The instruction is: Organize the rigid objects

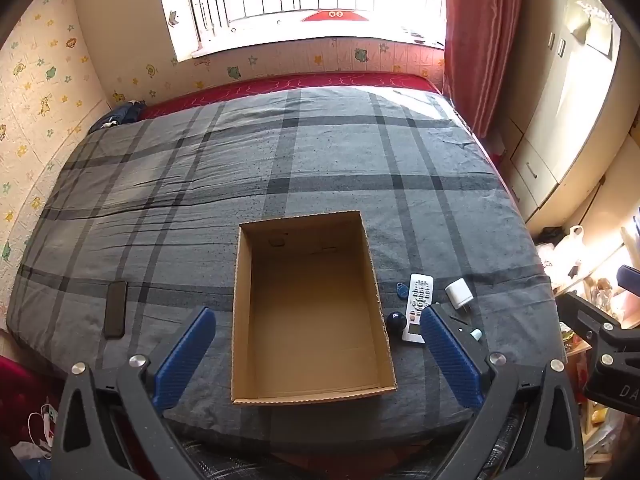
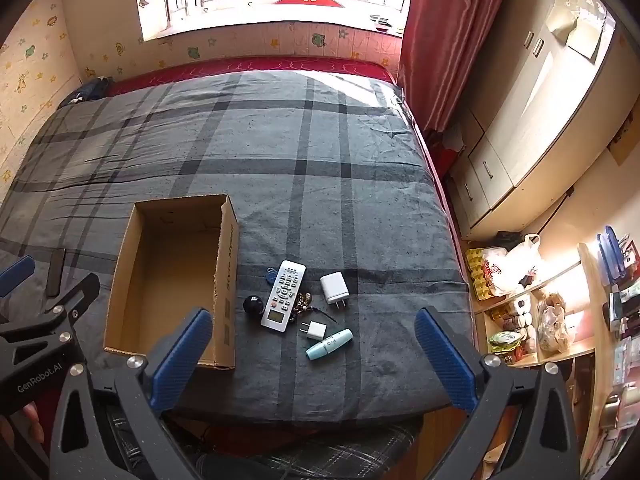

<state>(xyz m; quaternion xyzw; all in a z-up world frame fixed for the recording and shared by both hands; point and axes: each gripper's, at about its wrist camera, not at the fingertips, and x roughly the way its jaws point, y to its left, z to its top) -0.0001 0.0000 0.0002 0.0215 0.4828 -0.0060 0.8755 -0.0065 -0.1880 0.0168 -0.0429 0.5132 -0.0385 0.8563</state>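
Note:
An open, empty cardboard box (image 1: pixel 308 394) (image 2: pixel 227 280) lies on the grey plaid bed. To its right lie a white remote (image 2: pixel 283 301) (image 1: pixel 418 300), a dark ball (image 2: pixel 253 305) (image 1: pixel 396 317), a blue key fob (image 2: pixel 270 273) (image 1: pixel 402 289), a large white charger (image 2: pixel 334 287) (image 1: pixel 459 293), a small white plug (image 2: pixel 313 330), a teal tube (image 2: pixel 329 343) and a bead string (image 2: pixel 303 302). My left gripper (image 1: pixel 316 326) is open above the box. My right gripper (image 2: pixel 314 330) is open above the items, holding nothing.
A black phone (image 1: pixel 115 309) lies on the bed left of the box. Shelves with bags and jars (image 2: pixel 532 312) stand to the right of the bed, with cabinets (image 2: pixel 520 152) behind. A window and red curtain (image 2: pixel 448 32) are at the far side.

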